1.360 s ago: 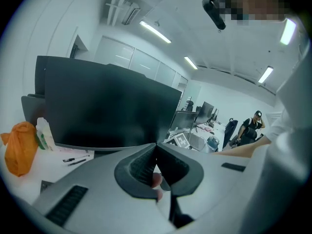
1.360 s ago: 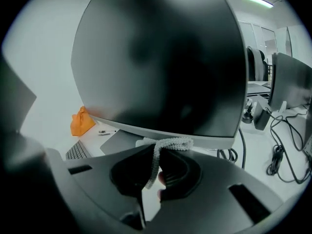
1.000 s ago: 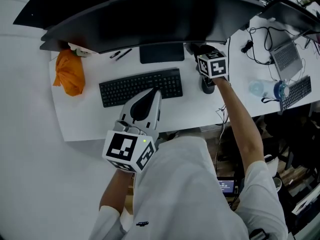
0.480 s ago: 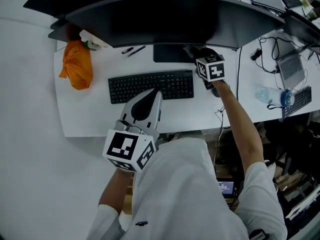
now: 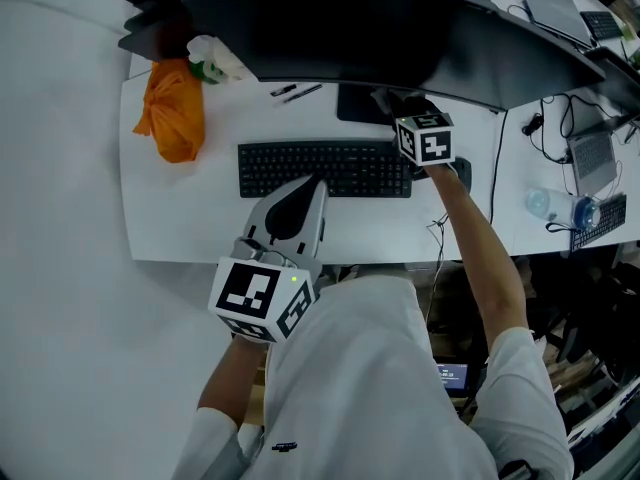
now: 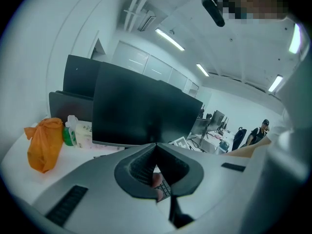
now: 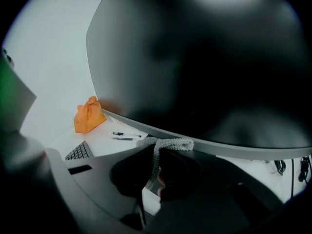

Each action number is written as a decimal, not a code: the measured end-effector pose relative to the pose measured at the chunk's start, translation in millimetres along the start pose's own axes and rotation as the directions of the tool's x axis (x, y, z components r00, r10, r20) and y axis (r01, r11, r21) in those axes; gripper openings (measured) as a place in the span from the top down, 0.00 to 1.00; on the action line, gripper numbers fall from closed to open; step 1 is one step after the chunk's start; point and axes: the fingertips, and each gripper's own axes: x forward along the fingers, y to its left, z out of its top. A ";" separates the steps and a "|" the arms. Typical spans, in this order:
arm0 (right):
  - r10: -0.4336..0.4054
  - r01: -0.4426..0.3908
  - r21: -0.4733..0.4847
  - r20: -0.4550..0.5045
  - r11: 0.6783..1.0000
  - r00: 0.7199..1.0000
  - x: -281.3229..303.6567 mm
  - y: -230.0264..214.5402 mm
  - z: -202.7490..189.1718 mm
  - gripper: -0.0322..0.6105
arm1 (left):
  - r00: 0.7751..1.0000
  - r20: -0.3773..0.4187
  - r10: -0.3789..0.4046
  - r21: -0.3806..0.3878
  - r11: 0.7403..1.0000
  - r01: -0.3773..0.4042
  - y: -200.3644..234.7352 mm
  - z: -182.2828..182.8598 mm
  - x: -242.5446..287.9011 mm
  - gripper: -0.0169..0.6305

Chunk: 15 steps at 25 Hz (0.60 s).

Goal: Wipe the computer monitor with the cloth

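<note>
Pinching the cloth between its jaws, the right hand-held gripper sits under the lower edge of the monitor. The pale, knobbly fabric runs up from the jaw tips and folds over, and its top appears to lie against the screen's bottom rim. The right arm is stretched almost straight, reaching forward over the front edge of the worktop and past the right end of the keyboard.

The left hand-held gripper has its jaws closed tip to tip with nothing between them. It hangs above the worktop's front edge, near the keyboard's front edge, pointing toward the monitor. The left arm is bent and kept close to the body.

Farther out, an orange bundle rests on the worktop's far left part, beside the monitor's left end. Two pens lie between the keyboard and the screen.
</note>
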 end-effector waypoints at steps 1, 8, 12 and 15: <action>0.001 -0.001 -0.003 0.001 1.000 1.000 2.7 4.4 1.3 0.91 | 1.000 0.002 0.004 -0.004 1.000 -0.004 3.9 -0.3 -2.6 0.95; 0.020 -0.020 -0.007 0.011 1.000 1.000 25.9 43.0 14.0 0.91 | 0.999 0.024 0.043 -0.039 0.998 -0.042 33.3 -1.2 -22.7 0.95; 0.034 -0.034 0.011 0.013 0.999 0.999 38.4 68.7 18.5 0.91 | 0.997 0.030 0.067 -0.064 0.996 -0.065 50.0 -4.3 -36.2 0.95; 0.042 -0.042 0.013 0.021 0.999 0.999 49.6 87.9 25.1 0.91 | 0.996 0.036 0.085 -0.081 0.993 -0.082 64.9 -6.3 -45.8 0.95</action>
